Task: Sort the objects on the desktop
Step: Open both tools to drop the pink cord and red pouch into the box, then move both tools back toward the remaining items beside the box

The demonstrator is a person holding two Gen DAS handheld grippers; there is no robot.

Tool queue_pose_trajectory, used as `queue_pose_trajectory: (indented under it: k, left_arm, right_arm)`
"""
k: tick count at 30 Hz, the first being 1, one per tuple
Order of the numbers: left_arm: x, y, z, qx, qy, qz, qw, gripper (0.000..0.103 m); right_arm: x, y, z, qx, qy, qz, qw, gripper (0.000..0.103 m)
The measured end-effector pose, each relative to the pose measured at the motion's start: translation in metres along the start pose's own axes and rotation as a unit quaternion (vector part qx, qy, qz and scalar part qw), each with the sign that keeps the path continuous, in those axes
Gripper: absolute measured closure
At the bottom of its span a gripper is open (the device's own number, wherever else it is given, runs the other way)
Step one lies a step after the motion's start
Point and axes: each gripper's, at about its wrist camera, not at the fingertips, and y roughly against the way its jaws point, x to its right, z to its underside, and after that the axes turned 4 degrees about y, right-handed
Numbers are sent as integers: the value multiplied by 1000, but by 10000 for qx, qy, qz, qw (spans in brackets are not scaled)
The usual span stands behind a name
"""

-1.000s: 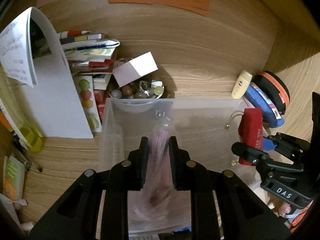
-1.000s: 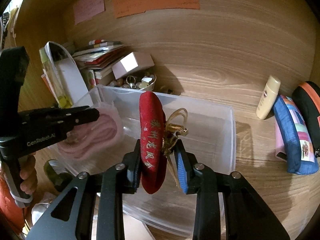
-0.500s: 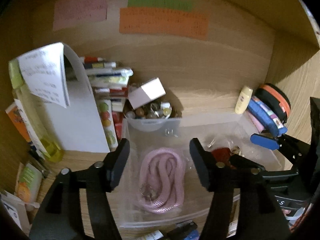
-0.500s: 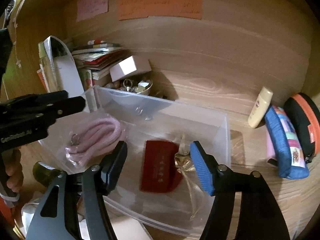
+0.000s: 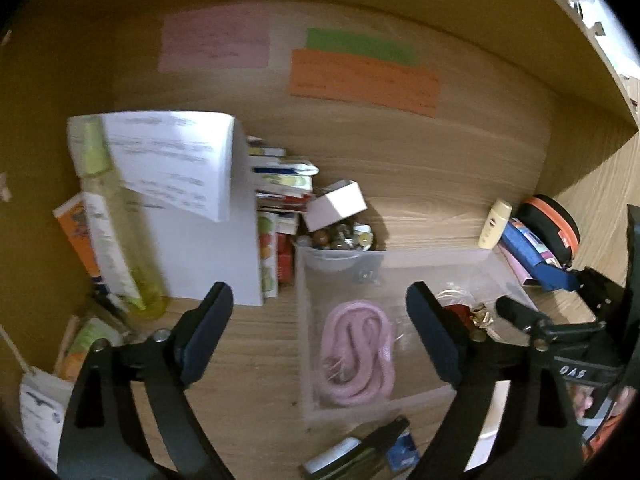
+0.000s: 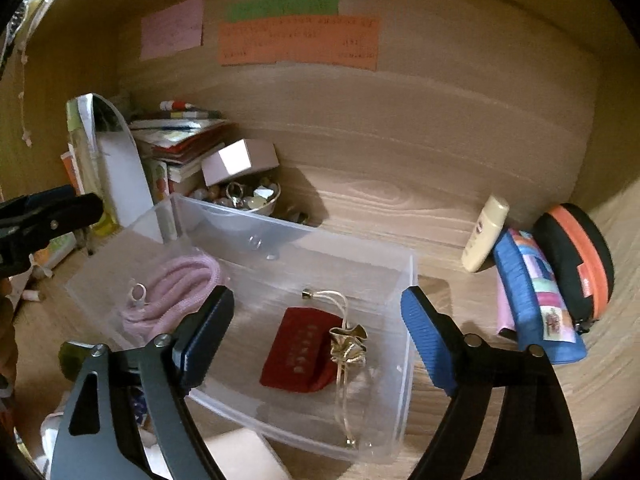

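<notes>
Both the left tool [image 5: 320, 320] and the right tool [image 6: 318, 312] have just been opening and now gape wide, empty, above the clear bin [image 6: 408, 280] holding the pink cord [image 5: 356, 356] and red pouch [image 6: 298, 352].

Bin [image 6: 404, 320]: on the surface [image 6: 400, 200], mid-scene, open-topped.
In bin, left part: coiled cord [image 6: 176, 292], lying flat.
In bin, right part: pouch [image 6: 296, 356] on the floor, tasselled charm [image 6: 347, 346] on its right edge.
Behind bin: bowl of trinkets [image 6: 244, 200], small box [image 6: 240, 162] resting on it.
Left of bowl: stack of booklets [image 6: 180, 136]; further left, a bottle [image 5: 116, 240] standing before a folded sheet [image 5: 180, 168].
Right of bin: tube [image 6: 484, 240], then two cases [image 6: 536, 296] side by side.
Back wall: three paper notes [image 6: 298, 40].
</notes>
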Motion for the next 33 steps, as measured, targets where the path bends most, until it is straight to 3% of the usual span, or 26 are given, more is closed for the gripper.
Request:
queue_pose_trajectory:
  k: [6,18,33]
  left_arm:
    - [-12,26,7,82,0,-54,10000,7]
    - [-21,47,34,-172,-121,-116,9997,7]
    - [-18,64,93,-975,-462,-139,9941,7]
  right_arm:
    - [-10,26,3,99,81,158,9998,15]
    - [-18,62,26,35,109,310,9995,11]
    - [-5,93,82,-508,36,274,9983,9]
